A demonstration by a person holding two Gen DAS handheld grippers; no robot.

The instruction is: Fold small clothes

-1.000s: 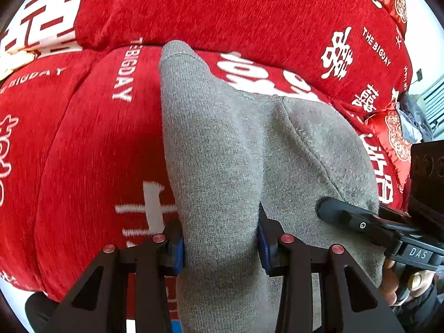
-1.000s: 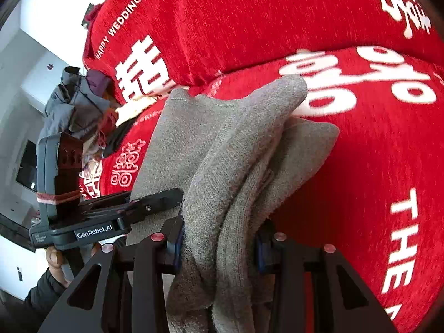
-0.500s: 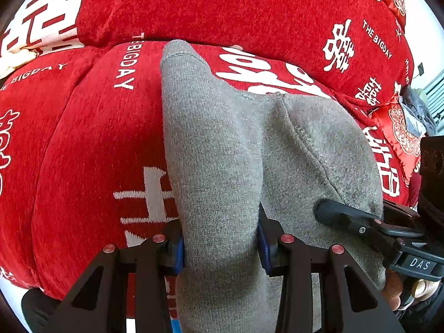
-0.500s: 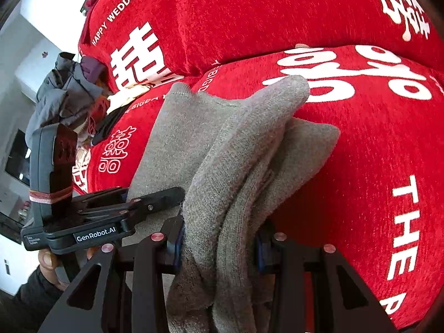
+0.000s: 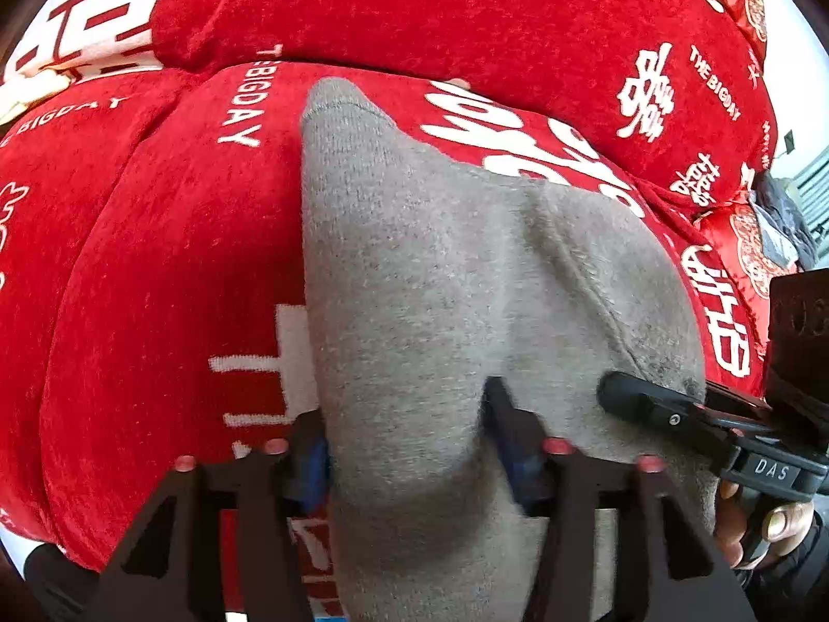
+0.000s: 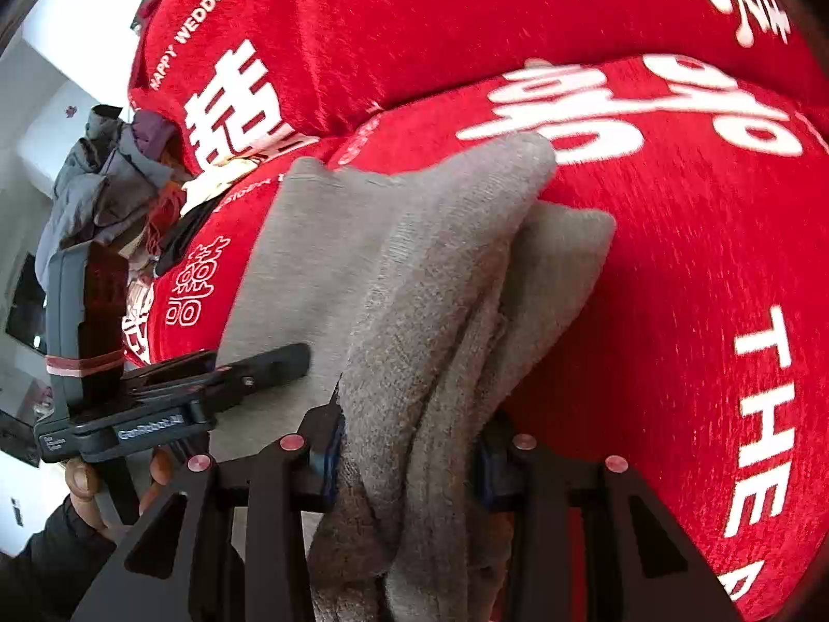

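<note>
**Both grippers clamped on grey sock over red cushions**

Left wrist view, bottom centre: left gripper point(image 5: 406, 446) clenched on a thick fold of the grey sock point(image 5: 440, 280); fabric bulges between the two blue-padded fingers point(image 5: 311, 461) and runs down out of the bottom edge. Lower right of the same frame: the right gripper point(image 5: 637, 399) comes in from the right edge, its black tip lying on the sock's right lobe; a hand point(image 5: 767, 523) grips its handle at the lower right corner.

Right wrist view, bottom centre: right gripper point(image 6: 406, 446) clenched on bunched layers of the sock point(image 6: 425, 269), several folds stacked between its fingers. Left of frame: the left gripper point(image 6: 269, 363) reaches in, tip against the flat left part of the sock; its holder's hand point(image 6: 88, 482) at lower left.

Mid frame: the sock lies across a red seat cushion point(image 5: 171, 269) with white lettering. One narrow end points to the upper middle of the left view.

Far: a red back cushion point(image 5: 440, 5) fills the top of both views. A pile of grey clothes point(image 6: 98, 181) sits at the left edge of the right view.
</note>
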